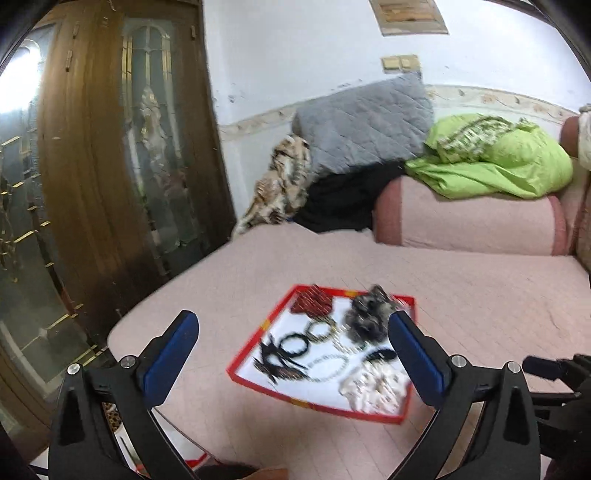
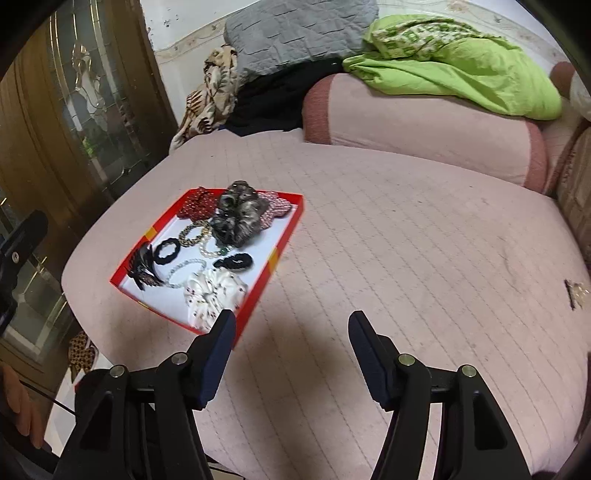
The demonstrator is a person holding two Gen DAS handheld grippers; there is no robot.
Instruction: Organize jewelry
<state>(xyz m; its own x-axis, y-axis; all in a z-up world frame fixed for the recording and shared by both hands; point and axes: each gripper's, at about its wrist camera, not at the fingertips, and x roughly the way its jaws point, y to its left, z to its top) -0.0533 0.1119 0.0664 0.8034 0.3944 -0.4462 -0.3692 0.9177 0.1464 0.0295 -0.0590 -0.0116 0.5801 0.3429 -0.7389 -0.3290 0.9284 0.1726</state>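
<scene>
Scrunchies and bracelets in tray on bed

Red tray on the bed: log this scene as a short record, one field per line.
surface: pink quilted bed cover
container: red tray, white inside, lying flat on the cover
contents: white scrunchie, grey-black scrunchie, dark red scrunchie, black hair tie, pearl bracelet, black hair clip
left gripper: jaws wide open, nothing between them, above the tray
right gripper: jaws open, empty, over bare cover beside the tray
background: grey pillow, green bedding, wooden door
</scene>
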